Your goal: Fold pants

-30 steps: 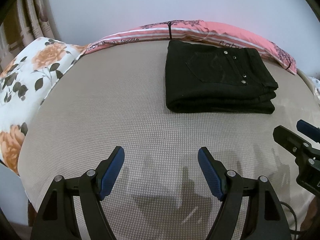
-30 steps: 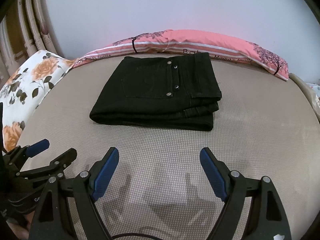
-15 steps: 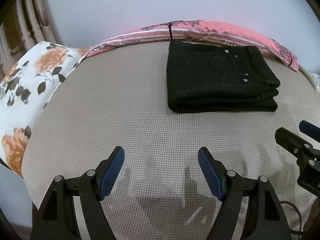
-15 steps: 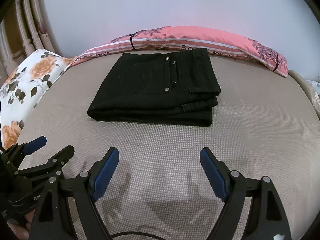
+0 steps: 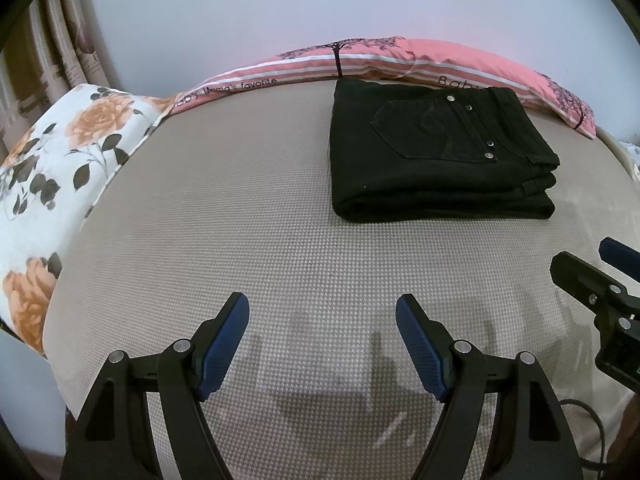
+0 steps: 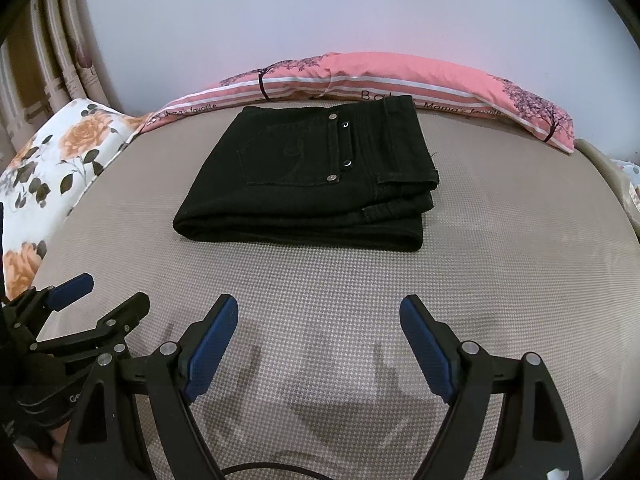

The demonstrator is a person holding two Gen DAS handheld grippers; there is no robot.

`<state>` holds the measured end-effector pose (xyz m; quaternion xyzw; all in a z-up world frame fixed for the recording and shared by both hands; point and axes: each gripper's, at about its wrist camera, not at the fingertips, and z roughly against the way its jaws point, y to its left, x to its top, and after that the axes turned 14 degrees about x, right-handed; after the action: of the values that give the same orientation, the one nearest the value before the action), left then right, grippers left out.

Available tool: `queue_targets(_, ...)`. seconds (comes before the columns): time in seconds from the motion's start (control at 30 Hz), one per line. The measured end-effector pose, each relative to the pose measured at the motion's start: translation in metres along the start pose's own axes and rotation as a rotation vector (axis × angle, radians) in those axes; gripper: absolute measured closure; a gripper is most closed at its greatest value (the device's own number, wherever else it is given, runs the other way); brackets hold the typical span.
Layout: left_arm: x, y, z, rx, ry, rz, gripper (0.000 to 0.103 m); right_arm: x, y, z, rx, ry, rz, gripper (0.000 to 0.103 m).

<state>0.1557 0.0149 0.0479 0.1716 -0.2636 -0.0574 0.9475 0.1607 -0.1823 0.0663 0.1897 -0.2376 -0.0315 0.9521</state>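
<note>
Lying folded into a compact rectangle, black denim pants rest on the beige textured bed just before the pink striped pillow, well beyond the left gripper and right gripper, both with blue-padded fingers spread, empty.

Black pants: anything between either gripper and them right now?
Nothing visible. The black pants lie folded at the far side of the beige mattress, and only bare cover separates them from the right gripper and the left gripper. Both sets of jaws are open and empty.
</note>
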Motion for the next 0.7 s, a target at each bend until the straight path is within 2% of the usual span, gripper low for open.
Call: queue_targets(0.7, -0.0003, -0.0031, -0.0005, 0.007, -0.002, -0.023, 0.027, -0.0009, -0.0021, -0.0024, 0.002, 0.011, -0.006, 0.022)
